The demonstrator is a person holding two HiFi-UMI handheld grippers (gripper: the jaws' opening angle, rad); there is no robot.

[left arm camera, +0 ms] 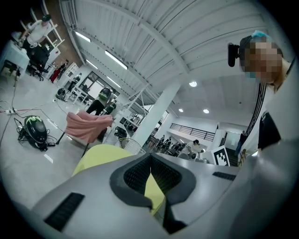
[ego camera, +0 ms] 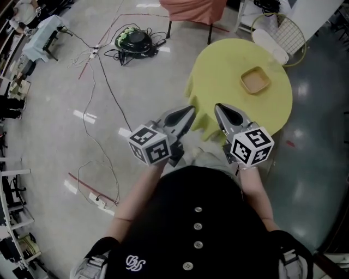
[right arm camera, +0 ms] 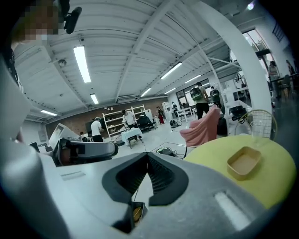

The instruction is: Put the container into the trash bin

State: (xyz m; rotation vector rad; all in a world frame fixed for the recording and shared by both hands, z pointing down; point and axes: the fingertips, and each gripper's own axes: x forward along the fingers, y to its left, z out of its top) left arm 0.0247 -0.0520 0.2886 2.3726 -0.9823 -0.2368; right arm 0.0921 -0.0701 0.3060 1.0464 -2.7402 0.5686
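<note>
A shallow tan square container (ego camera: 255, 79) (right arm camera: 244, 162) sits empty on a round table with a yellow cloth (ego camera: 223, 71) (right arm camera: 275, 179) (left arm camera: 100, 154). Behind the table's far side stands a wire trash bin (ego camera: 288, 32) (right arm camera: 258, 125). My left gripper (ego camera: 191, 110) (left arm camera: 150, 162) hovers at the table's near edge, jaws shut with nothing between them. Beside it my right gripper (ego camera: 217, 107) (right arm camera: 147, 161) is shut and empty too, pointing past the container's left side. Neither gripper touches the container.
A chair draped in pink cloth (ego camera: 193, 11) (left arm camera: 86, 125) (right arm camera: 205, 126) stands past the table on the left. A green and black device (ego camera: 133, 39) with tangled cables (ego camera: 103, 82) lies on the floor. Shelves, desks and people are far off.
</note>
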